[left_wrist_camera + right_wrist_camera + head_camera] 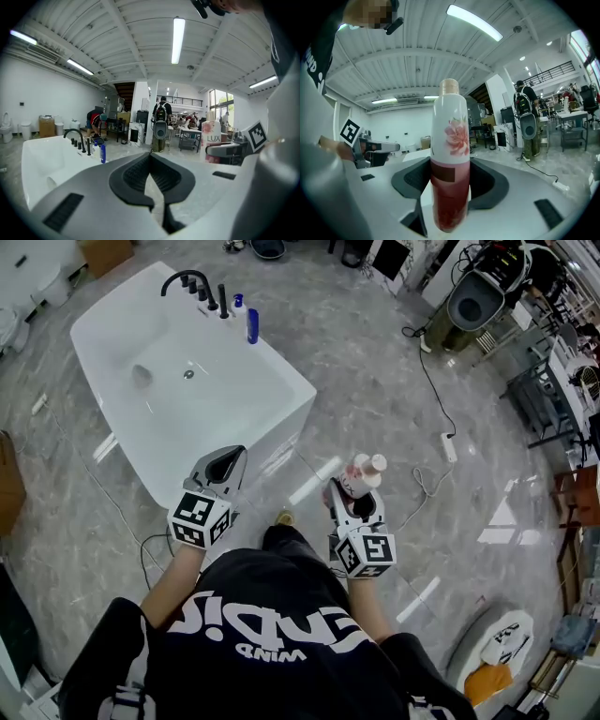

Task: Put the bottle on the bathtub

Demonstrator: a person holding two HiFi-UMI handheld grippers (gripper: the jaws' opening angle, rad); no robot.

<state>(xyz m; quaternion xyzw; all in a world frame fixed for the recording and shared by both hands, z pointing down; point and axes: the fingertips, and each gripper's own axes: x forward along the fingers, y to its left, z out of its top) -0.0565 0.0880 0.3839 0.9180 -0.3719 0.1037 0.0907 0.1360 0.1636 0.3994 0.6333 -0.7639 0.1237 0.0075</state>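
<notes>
A white and pink bottle (362, 475) with a flower print and a tan cap stands upright in my right gripper (356, 495), which is shut on its lower body. In the right gripper view the bottle (450, 140) fills the middle between the dark pads. The white bathtub (286, 371) lies ahead to the left, and its near corner is close to my left gripper (229, 456). That gripper (151, 157) is shut with nothing in it. From the left gripper view the bathtub (37, 154) is low on the left and the held bottle (212, 139) on the right.
A black faucet set (192, 282), a blue bottle (252, 324) and a small white bottle (238, 304) stand on the tub's far rim. A cable and power strip (448, 446) lie on the grey floor to the right. People (161, 112) stand far off.
</notes>
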